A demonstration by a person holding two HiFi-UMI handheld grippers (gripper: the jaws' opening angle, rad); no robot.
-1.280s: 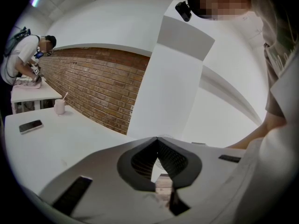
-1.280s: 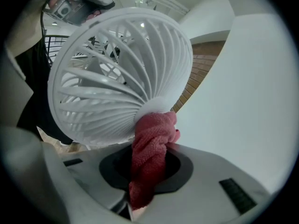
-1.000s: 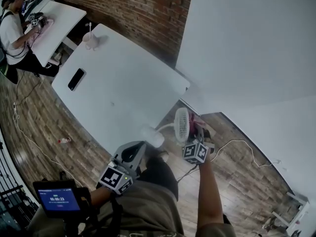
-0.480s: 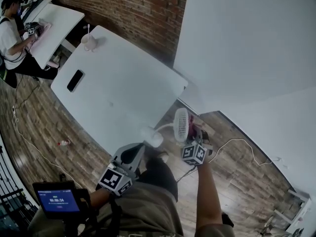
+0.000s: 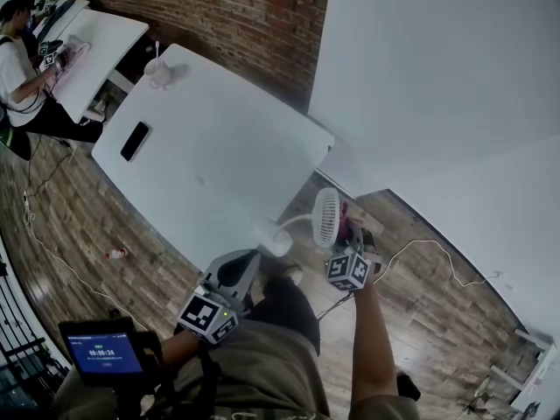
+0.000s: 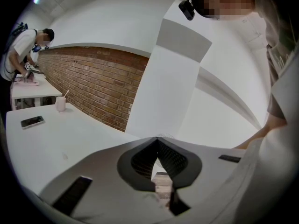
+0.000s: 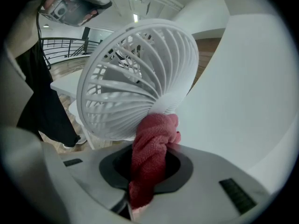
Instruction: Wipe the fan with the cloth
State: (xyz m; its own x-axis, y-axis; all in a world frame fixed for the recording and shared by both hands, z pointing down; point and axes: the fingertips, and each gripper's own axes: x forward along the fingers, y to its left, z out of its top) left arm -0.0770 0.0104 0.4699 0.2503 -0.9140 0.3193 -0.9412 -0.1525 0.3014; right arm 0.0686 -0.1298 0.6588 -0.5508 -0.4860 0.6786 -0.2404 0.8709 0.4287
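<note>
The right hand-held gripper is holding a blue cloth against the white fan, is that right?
Not quite: the cloth is red, not blue. The right gripper view shows the right hand-held gripper holding it against the white fan.

free: table point(image 5: 227, 160) centre | obstacles: fan point(image 5: 325, 219) at near edge; phone point(image 5: 135, 140), cup point(image 5: 159, 70) far

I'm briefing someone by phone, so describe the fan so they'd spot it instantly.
Find the big white table by the brick wall and follow it to its near corner. Just off that corner is the fan: small, white, a round ribbed grille on a thin curved neck. Unlike anything nearby, it has a red cloth held against it by the right gripper.
</note>
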